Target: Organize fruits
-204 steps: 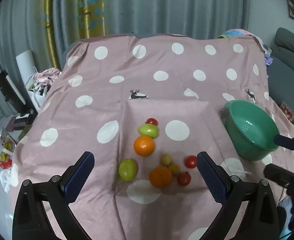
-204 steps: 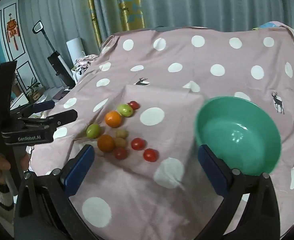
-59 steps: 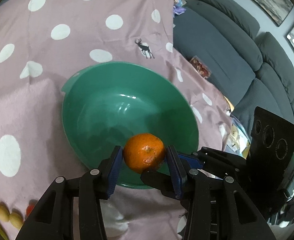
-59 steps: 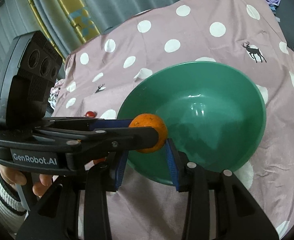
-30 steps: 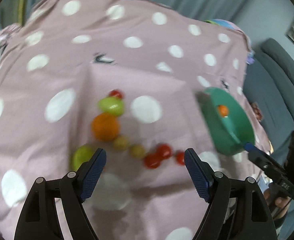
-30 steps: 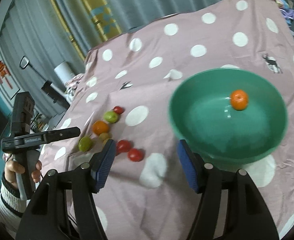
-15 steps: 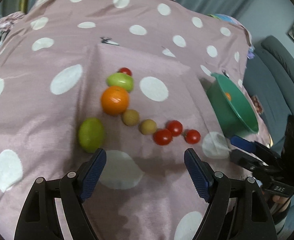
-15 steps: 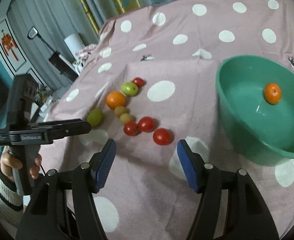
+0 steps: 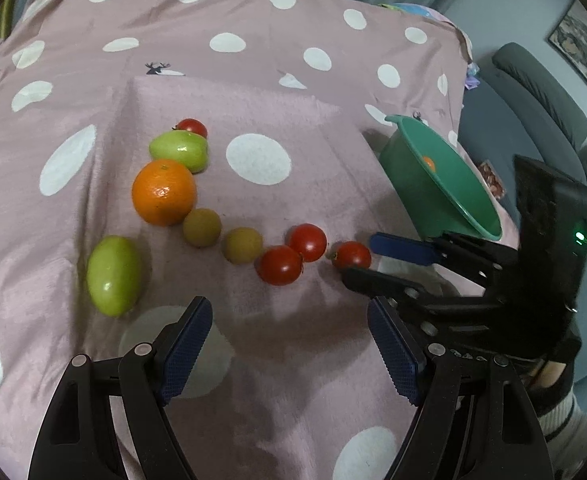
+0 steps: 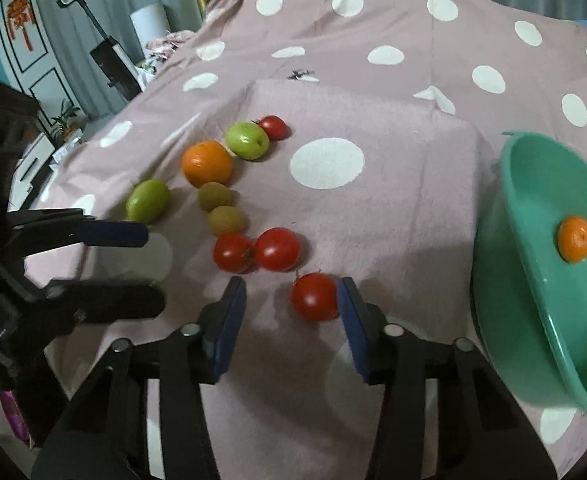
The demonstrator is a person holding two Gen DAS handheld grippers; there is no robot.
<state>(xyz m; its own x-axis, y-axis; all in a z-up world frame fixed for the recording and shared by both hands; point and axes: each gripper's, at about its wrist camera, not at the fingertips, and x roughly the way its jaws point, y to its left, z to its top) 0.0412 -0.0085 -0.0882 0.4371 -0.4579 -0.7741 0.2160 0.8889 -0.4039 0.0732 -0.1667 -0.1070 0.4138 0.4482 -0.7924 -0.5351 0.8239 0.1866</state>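
A row of fruit lies on the pink dotted cloth [image 9: 253, 92]: an orange [image 9: 163, 193], two green fruits [image 9: 179, 151] [image 9: 113, 275], two small tan fruits [image 9: 202, 227], and several red tomatoes [image 9: 307, 242]. My right gripper [image 10: 292, 292] is closing around the nearest tomato [image 10: 315, 296]; its right pad touches the tomato and its left pad stands apart. My left gripper [image 9: 287, 312] is open and empty, just short of the row. The green bowl [image 10: 541, 304] at the right holds a small orange [image 10: 574, 239].
A grey sofa [image 9: 533, 92] stands beyond the cloth's right edge. A floor cleaner and clutter [image 10: 113, 64] sit off the left edge. A person's striped sleeve [image 9: 553, 412] shows behind the right gripper's handle.
Both grippers have sunk closer to the fruit. The right gripper moved left onto the nearest tomato and its jaws narrowed around it. The left jaws kept their width.
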